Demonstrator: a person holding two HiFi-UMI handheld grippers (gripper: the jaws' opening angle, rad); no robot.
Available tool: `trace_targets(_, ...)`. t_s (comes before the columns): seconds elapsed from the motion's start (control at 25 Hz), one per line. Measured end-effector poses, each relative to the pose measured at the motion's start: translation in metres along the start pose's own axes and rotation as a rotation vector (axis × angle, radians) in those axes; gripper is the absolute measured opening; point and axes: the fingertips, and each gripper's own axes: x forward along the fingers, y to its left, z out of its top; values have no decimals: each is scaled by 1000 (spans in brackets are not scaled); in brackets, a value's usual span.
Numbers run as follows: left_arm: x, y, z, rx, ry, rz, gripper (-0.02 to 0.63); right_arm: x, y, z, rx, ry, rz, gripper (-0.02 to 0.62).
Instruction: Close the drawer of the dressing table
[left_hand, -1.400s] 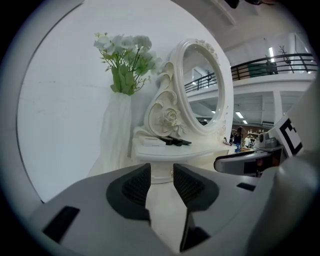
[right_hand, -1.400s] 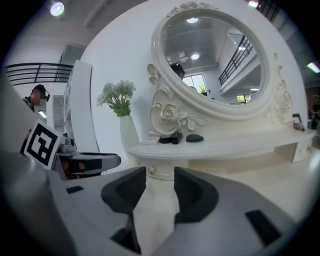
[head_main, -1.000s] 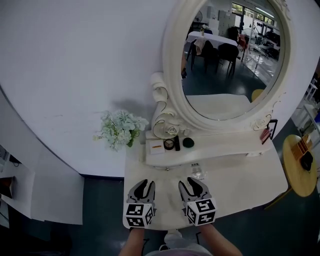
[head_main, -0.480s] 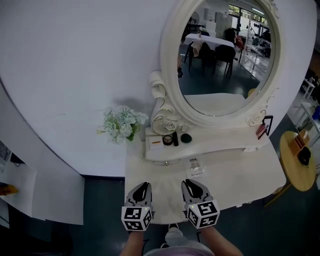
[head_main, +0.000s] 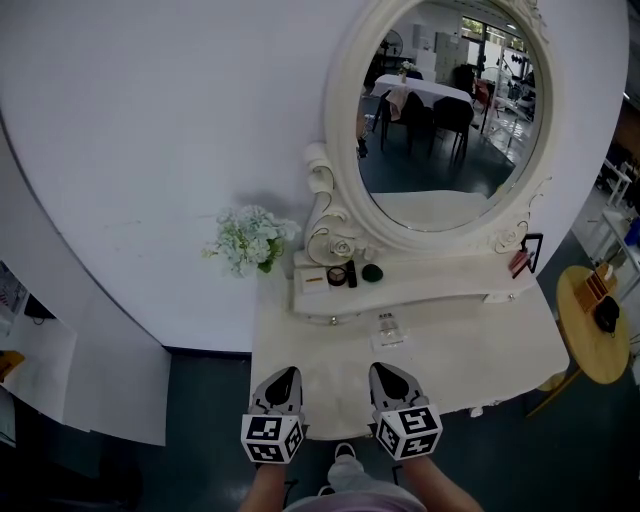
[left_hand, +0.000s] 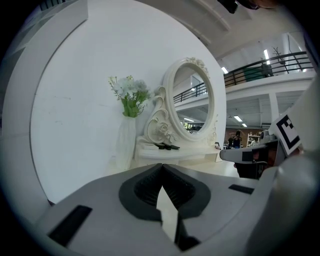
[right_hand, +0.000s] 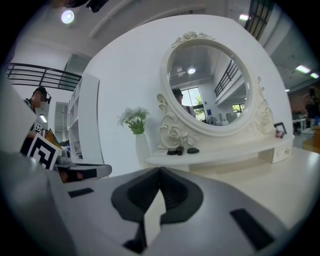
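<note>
Left gripper (head_main: 284, 373), right gripper (head_main: 389, 369) nearer table (head_main: 470, 350) edge; flowers (head_main: 250, 238) in vase (left_hand: 125, 147).

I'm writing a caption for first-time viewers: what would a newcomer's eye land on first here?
The big oval mirror in its carved white frame dominates, standing at the back of the white dressing table against the wall. Left of it sits a bunch of pale flowers. At the table's near edge, the left claw and right claw point forward side by side, both shut and empty.
</note>
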Motion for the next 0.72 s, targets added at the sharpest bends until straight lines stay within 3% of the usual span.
trace_targets(0.72,-25,-7,6,-5,-33,20,2,-23,8,3,6,-18,24,3)
